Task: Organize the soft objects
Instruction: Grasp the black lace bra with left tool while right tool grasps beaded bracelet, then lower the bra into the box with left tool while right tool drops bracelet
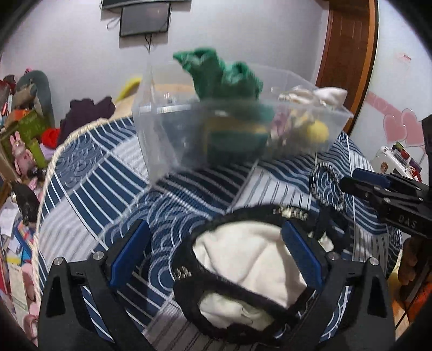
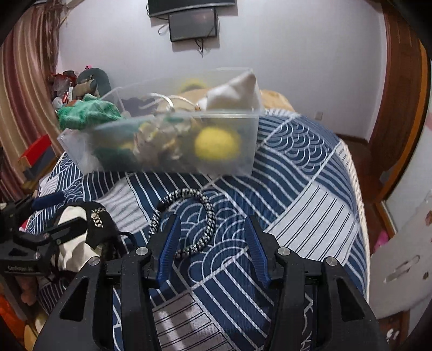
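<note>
A clear plastic bin (image 1: 172, 135) (image 2: 243, 140) stands on the bed. It holds a green cloth (image 1: 229, 78) (image 2: 86, 113), a yellow ball (image 1: 318, 132) (image 2: 216, 143) and a white cloth (image 2: 235, 91). My left gripper (image 1: 216, 256) is open around a white cloth with black beaded trim (image 1: 243, 259) (image 2: 73, 229) that lies on the bed. My right gripper (image 2: 213, 237) (image 1: 351, 186) is open just behind a black-and-white rope ring (image 2: 199, 216) (image 1: 326, 186).
The bed has a blue-and-white patterned cover (image 1: 102, 175) (image 2: 305, 202) with a rope edge. Clutter and toys (image 1: 24, 129) fill the floor at the left. A wooden door (image 1: 348, 54) and a wall screen (image 2: 193, 23) are behind.
</note>
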`<state>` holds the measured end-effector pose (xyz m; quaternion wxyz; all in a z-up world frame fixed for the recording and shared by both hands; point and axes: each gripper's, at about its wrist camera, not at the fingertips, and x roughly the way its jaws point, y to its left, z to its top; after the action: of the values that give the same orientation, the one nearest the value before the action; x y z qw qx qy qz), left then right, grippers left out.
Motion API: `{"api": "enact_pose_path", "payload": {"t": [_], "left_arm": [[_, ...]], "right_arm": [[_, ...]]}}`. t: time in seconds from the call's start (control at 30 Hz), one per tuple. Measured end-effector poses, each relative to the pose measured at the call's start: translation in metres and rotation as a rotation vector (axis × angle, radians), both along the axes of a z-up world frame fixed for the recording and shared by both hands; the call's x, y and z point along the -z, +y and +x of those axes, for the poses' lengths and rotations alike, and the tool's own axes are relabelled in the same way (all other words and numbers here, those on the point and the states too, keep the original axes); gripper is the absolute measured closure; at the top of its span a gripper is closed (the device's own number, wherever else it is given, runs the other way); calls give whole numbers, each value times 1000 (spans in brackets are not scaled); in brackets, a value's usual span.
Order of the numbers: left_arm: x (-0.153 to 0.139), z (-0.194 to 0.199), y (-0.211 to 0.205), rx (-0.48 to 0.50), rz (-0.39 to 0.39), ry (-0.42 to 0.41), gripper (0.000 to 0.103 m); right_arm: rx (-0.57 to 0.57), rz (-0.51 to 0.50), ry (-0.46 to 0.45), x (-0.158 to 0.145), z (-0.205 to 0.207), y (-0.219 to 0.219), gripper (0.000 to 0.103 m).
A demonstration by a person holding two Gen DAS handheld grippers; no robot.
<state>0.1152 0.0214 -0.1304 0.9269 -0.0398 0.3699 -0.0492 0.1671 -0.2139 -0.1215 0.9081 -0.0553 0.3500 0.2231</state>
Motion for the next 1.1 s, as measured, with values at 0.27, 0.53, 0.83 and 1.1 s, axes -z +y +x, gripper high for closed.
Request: {"api": "enact_pose_path", "payload": {"t": [0.27,0.53,0.83,1.1], "left_arm": [[10,-2,-13,-1,58,5,6],[6,-13,-15,29,40,-34,58],[-5,-24,-7,34,1,-80,83],[-37,-44,-10,18,24,-211,83]], "right_arm": [[5,-32,10,8,0,6,87],[-30,-42,-32,4,-8,15,96],[-39,-17,-85,-6,-15,15,97],[-39,11,-148,-25,-26,11,97]]}}
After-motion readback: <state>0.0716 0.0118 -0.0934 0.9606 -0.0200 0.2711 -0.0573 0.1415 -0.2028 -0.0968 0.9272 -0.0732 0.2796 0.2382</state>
